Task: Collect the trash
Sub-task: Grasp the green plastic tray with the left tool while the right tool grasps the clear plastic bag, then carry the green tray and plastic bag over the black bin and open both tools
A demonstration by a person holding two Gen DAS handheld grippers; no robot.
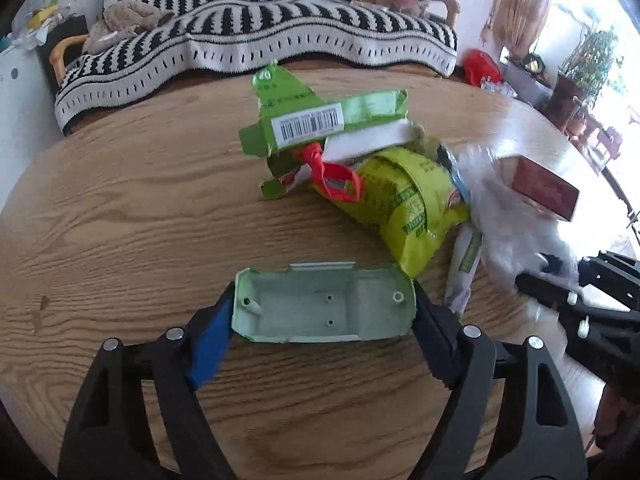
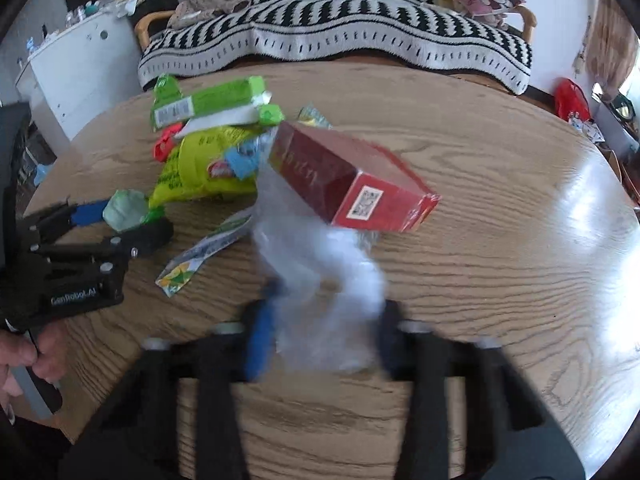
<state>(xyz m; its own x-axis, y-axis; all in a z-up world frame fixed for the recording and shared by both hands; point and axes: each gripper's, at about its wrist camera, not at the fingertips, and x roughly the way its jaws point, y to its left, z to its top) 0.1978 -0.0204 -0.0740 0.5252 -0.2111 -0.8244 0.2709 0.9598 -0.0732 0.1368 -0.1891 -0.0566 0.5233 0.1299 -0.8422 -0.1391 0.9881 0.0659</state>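
My left gripper is shut on a pale green plastic shell, held just above the round wooden table; it also shows in the right wrist view. Beyond it lies a trash pile: a green carton with a barcode, a yellow-green snack bag and a red strip. My right gripper is blurred and holds a clear plastic bag. A red box sits partly in the bag's far end.
A long printed wrapper lies flat between the grippers. A bench with a striped black-and-white blanket stands behind the table. A white cabinet stands at the left, and a red bag at the far right.
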